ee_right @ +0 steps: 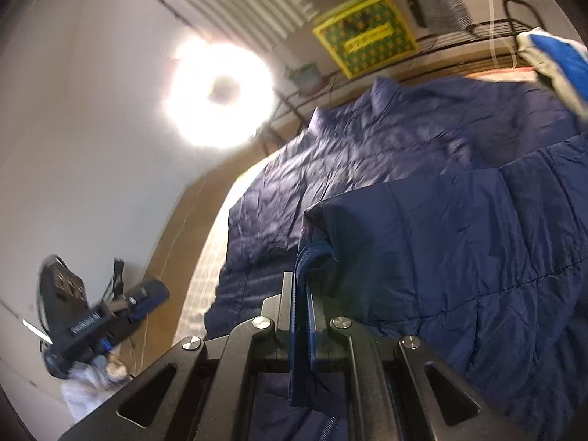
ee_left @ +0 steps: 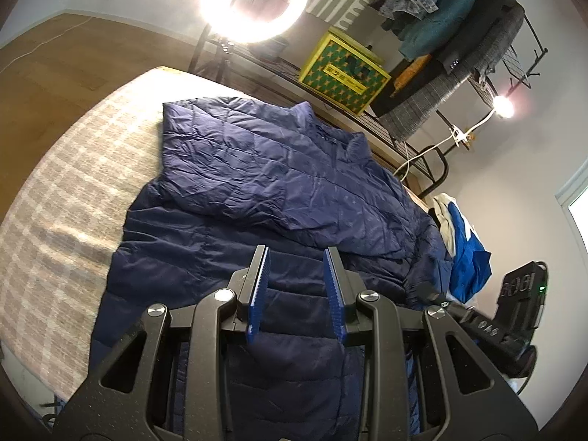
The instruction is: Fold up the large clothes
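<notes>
Partway through, the right gripper (ee_right: 302, 294), clamped on the navy jacket's (ee_left: 279, 169) edge, is folding it; left gripper (ee_left: 297, 286) is hovering apart, empty.

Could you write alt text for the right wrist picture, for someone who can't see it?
The right tool is shut on the dark cuff edge of a navy quilted puffer jacket spread over a pale checked bed cover. A glaring ring light and a yellow-and-green patterned box stand behind.
</notes>
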Action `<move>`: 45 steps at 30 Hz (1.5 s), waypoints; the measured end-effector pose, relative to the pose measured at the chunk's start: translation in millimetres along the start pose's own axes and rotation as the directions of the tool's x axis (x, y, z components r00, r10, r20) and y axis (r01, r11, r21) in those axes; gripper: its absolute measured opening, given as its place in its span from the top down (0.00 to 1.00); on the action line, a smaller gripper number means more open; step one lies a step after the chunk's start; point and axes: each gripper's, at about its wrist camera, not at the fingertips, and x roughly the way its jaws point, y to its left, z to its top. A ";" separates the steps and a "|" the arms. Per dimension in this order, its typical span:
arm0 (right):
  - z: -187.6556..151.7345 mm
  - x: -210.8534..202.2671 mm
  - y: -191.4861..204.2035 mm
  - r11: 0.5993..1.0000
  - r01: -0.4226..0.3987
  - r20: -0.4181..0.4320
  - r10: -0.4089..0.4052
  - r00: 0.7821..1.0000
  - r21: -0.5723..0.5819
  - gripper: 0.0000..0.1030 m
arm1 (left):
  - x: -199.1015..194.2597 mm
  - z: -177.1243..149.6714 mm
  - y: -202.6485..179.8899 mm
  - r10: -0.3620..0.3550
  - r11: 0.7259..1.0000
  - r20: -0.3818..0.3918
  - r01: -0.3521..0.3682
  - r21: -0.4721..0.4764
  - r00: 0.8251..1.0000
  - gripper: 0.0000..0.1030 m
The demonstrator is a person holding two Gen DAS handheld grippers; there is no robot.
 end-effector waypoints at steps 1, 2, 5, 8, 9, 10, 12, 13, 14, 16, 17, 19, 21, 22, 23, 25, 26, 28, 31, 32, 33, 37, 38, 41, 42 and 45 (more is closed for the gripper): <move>-1.4 6.8 0.4 1.000 -0.004 -0.017 0.004 1.000 -0.002 0.97 | 1.1 0.2 1.2 0.003 1.000 -0.003 -0.003 -0.003 1.000 0.71; -2.0 12.6 0.9 1.000 -0.012 -0.032 0.012 0.999 -0.003 0.93 | 2.5 0.1 2.1 0.004 1.000 -0.009 -0.004 -0.005 1.000 0.71; -3.4 27.0 -1.8 1.000 -0.020 -0.091 0.020 0.996 0.005 0.65 | 10.4 -2.0 3.1 0.002 1.000 -0.035 -0.002 -0.009 0.999 0.71; -2.2 19.2 -1.9 1.000 -0.018 -0.081 0.019 0.997 0.003 0.60 | 19.2 -5.3 -2.0 -0.016 1.000 -0.063 0.016 0.000 0.998 0.71; 0.4 11.1 -2.6 1.000 -0.015 -0.064 0.015 0.998 -0.009 0.60 | 23.3 -7.2 -5.1 -0.031 0.999 -0.080 0.032 0.004 0.996 0.71; 1.7 3.4 -3.6 1.000 -0.009 -0.048 0.008 0.999 -0.016 0.56 | 29.4 -9.6 -8.2 -0.052 0.999 -0.104 0.052 0.005 0.993 0.71; 5.4 -15.7 -8.5 1.000 0.003 -0.008 -0.004 1.000 -0.021 0.49 | 41.4 -15.2 -14.9 -0.093 0.996 -0.150 0.093 -0.006 0.984 0.71; 7.2 -27.9 -12.8 1.000 0.013 0.009 -0.013 1.000 -0.019 0.48 | 52.0 -20.3 -20.4 -0.115 0.993 -0.192 0.114 -0.013 0.975 0.71; 10.3 -35.3 -15.8 1.000 0.025 0.021 -0.025 0.999 -0.018 0.48 | 58.3 -23.2 -23.4 -0.122 0.992 -0.214 0.122 -0.014 0.969 0.71; 12.7 -58.3 -27.5 0.996 0.084 0.060 -0.083 0.995 -0.028 0.48 | 76.9 -33.5 -35.2 -0.130 0.991 -0.266 0.132 -0.010 0.955 0.71; 13.7 -68.8 -33.6 0.992 0.121 0.077 -0.118 0.990 -0.035 0.48 | 84.5 -37.3 -40.1 -0.132 0.991 -0.287 0.135 -0.009 0.949 0.71; 15.8 -86.2 -44.7 0.983 0.179 0.099 -0.175 0.980 -0.039 0.48 | 99.5 -45.2 -49.3 -0.139 0.990 -0.323 0.142 -0.014 0.936 0.71; 16.1 -105.8 -61.3 0.973 0.228 0.121 -0.223 0.967 -0.024 0.48 | 114.3 -53.7 -58.2 -0.138 0.990 -0.356 0.140 -0.022 0.924 0.71; 17.2 -111.9 -67.0 0.971 0.237 0.126 -0.233 0.964 -0.014 0.48 | 122.9 -58.1 -63.3 -0.131 0.991 -0.377 0.134 -0.020 0.917 0.71; 17.8 -119.2 -75.7 0.969 0.246 0.132 -0.245 0.961 0.002 0.48 | 130.0 -61.8 -67.1 -0.118 0.992 -0.390 0.123 -0.013 0.913 0.71; 19.8 -133.5 -91.5 0.965 0.259 0.145 -0.263 0.954 0.042 0.48 | 144.0 -67.5 -73.0 -0.074 0.997 -0.411 0.083 0.003 0.909 0.71; 21.0 -141.5 -98.2 0.963 0.260 0.152 -0.267 0.952 0.062 0.48 | 149.7 -69.7 -74.4 -0.058 0.998 -0.417 0.066 0.003 0.907 0.71; 23.5 -151.4 -111.7 0.961 0.257 0.166 -0.271 0.948 0.102 0.48 | 160.4 -74.0 -75.7 -0.041 0.999 -0.427 0.036 -0.021 0.903 0.71; 24.8 -160.9 -123.0 0.959 0.251 0.176 -0.271 0.946 0.131 0.48 | 168.1 -76.1 -78.5 -0.053 0.998 -0.415 0.036 -0.047 0.908 0.71; 25.2 -163.6 -125.6 0.958 0.251 0.176 -0.273 0.946 0.135 0.48 | 169.8 -76.4 -82.6 -0.042 0.999 -0.404 0.033 -0.030 0.914 0.71; 25.9 -164.8 -128.2 0.957 0.256 0.175 -0.278 0.945 0.137 0.48 | 171.1 -76.3 -87.4 -0.026 1.000 -0.393 0.027 -0.002 0.919 0.71; 26.2 -165.4 -134.3 0.950 0.275 0.166 -0.298 0.940 0.147 0.48 | 174.0 -77.4 -101.7 0.043 0.994 -0.340 -0.007 0.106 0.940 0.90; 26.1 -163.9 -138.8 0.947 0.279 0.158 -0.304 0.939 0.161 0.48 | 174.4 -77.9 -104.8 0.045 0.993 -0.329 -0.007 0.118 0.943 0.92; 25.8 -159.7 -150.6 0.936 0.298 0.147 -0.326 0.934 0.187 0.48 | 170.3 -75.5 -117.7 0.039 0.988 -0.286 0.006 0.156 0.957 0.96; 26.3 -158.7 -154.7 0.930 0.311 0.143 -0.341 0.929 0.196 0.48 | 166.7 -72.8 -124.8 0.032 0.984 -0.264 0.016 0.175 0.964 0.96; 26.9 -158.4 -166.1 0.923 0.305 0.133 -0.341 0.930 0.236 0.48 | 156.0 -62.9 -141.8 -0.002 0.977 -0.223 0.050 0.208 0.975 0.97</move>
